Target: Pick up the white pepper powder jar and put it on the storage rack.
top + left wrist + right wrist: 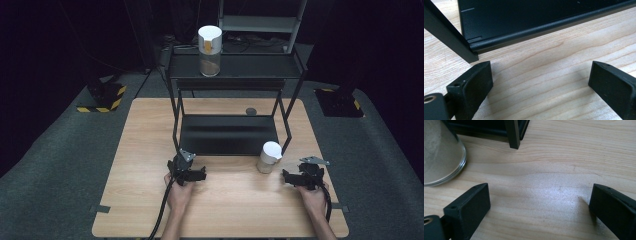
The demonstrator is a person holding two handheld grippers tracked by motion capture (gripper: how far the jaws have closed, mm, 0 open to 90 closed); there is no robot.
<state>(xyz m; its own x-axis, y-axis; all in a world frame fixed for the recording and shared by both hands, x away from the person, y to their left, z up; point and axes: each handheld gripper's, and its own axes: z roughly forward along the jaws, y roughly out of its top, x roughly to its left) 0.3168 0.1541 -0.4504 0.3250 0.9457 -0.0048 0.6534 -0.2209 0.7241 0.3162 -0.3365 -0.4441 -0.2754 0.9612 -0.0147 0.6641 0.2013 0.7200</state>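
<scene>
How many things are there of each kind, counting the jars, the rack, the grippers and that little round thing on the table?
Jars: 2, one on the rack's top shelf, one on the table
Rack: 1
Grippers: 2, left and right, both open with nothing between the jaws
Small dark disc: 1
Total: 6

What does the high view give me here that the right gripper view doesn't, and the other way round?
High view alone: the tall white-lidded jar on the top shelf of the black rack, the left gripper near the rack's front left leg, and both hands. Right gripper view alone: a close look at the right gripper, jaws wide apart with bare wood between them. Both: the short glass jar beside that gripper, a rack leg and the wooden table.
</scene>
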